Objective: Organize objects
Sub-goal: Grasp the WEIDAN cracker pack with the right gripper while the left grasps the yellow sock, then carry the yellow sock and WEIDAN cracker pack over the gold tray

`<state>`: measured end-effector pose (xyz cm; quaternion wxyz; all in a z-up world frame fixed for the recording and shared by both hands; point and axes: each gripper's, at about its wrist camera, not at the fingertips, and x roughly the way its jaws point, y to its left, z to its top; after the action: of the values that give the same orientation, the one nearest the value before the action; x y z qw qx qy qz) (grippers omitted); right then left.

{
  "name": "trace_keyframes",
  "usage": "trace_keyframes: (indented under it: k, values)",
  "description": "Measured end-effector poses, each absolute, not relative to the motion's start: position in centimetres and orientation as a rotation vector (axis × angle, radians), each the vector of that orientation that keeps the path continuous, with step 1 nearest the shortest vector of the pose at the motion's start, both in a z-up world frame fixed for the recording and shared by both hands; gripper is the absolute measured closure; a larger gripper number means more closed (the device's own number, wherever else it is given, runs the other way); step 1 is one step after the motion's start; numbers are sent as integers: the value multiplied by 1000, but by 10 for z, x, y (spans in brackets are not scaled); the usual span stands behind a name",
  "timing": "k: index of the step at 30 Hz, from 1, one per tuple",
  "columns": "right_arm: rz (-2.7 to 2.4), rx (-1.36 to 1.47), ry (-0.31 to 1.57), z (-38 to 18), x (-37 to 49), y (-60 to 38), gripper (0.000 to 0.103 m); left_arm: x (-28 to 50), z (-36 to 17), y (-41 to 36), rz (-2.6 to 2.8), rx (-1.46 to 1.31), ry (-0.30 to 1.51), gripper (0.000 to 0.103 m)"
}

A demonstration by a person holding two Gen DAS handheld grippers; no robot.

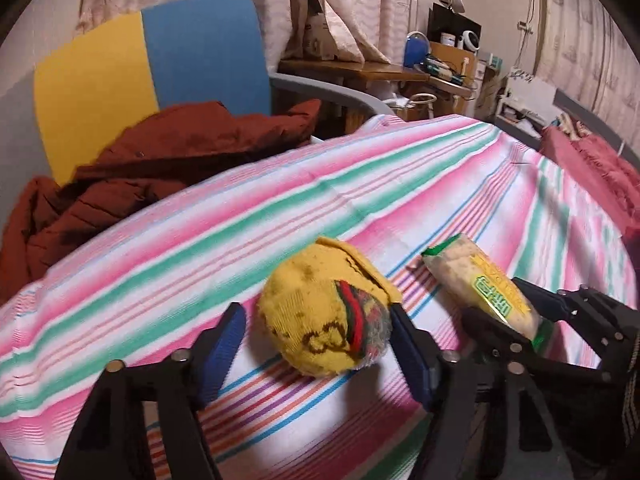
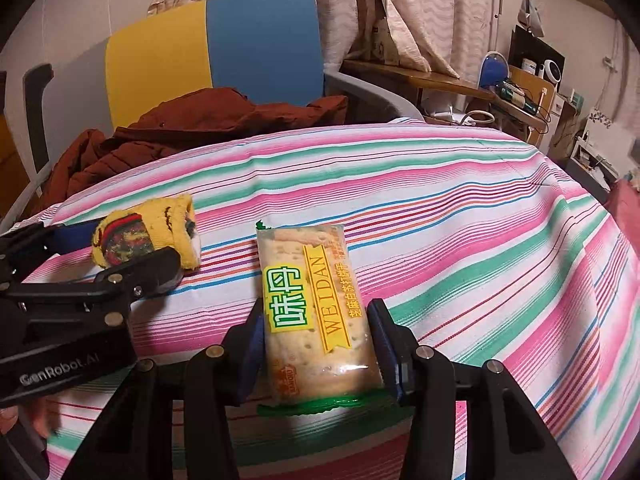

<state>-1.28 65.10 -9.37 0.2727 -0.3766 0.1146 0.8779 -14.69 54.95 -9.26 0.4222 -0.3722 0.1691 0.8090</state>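
**Striped cloth with rolled sock and cracker packet, two grippers engaged**

Behind the cloth-covered surface: a yellow-and-blue chair (image 2: 212, 52) draped with a rust-red jacket (image 1: 160, 168), patterned curtains (image 2: 420, 8), and a cluttered wooden side table (image 1: 360, 68) toward the far right.

Foreground: pink, green and white striped cloth (image 1: 400, 184), spread over the surface and hanging past its near edge.

Near the near edge, left of centre: rolled yellow sock (image 1: 324, 316), resting on the cloth between the blue pads of the left gripper (image 1: 320, 344). Right pad touching the sock; left pad apart from it by a visible gap. Jaws therefore parted around the sock, not clamped.

Just beside the sock, to its right: cracker packet (image 2: 316, 316), lying lengthwise on the cloth with its green-edged end at the near edge. Right gripper (image 2: 318, 350) clenched on the packet, both pads pressed against its long sides.
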Motion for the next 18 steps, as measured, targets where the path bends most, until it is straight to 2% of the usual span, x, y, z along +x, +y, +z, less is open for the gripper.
trace_keyframes:
  k: [1, 10, 18]
  values:
    - [2363, -1013, 309, -94, -13, 651, 53, -148, -93, 549, 2014, -939, 413, 43]
    - [2356, -1011, 290, -94, -13, 650, 53, -142, -93, 547, 2022, -905, 410, 55]
    - [2349, -1011, 280, -93, -13, 648, 53, -133, -84, 530, 2101, -855, 381, 58]
